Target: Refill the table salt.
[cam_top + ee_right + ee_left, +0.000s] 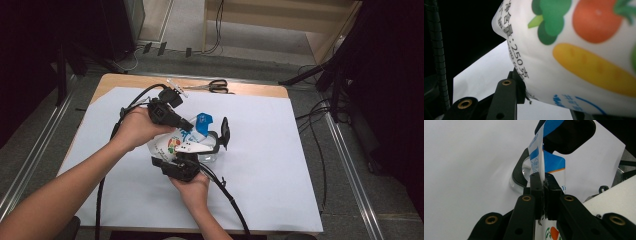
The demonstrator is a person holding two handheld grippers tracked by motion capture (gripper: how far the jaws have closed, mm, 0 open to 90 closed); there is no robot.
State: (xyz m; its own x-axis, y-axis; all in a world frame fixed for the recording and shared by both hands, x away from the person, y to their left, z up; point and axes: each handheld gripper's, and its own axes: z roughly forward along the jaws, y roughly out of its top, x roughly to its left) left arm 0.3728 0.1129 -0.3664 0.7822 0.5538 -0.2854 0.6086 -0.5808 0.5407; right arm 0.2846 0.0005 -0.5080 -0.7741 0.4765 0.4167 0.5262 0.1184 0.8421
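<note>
From above, a person stands at a small wooden table [260,91] covered by a large white paper sheet [280,160]. Both forearms come in from the bottom edge. The left hand [134,129] holds the left gripper [186,125], which reaches toward the middle of the sheet and pinches the blue top edge of a white plastic bag [176,142] printed with vegetables. The right hand [192,185] holds the right gripper [202,150] just below it, its jaws reaching up around the bag's lower body. The bag sits between the two grippers, near the centre of the sheet. At the far edge of the table lie a pair of scissors [212,86] and, just beside them, a small clear clip [176,86]. Black cables trail from both grippers toward the person.

In the left gripper view, the left gripper [543,185] has its two black jaws pressed together on a thin blue-and-white flap of the bag [536,152], which stands upright between them. One jaw of the other gripper [571,135] shows dark and blurred beyond it.

In the right gripper view, the bulging bag [579,50] shows a green sprig, an orange tomato and a yellow carrot shape. The right gripper's jaws are clamped on its lower part, one jaw [517,87] pressing its side.
</note>
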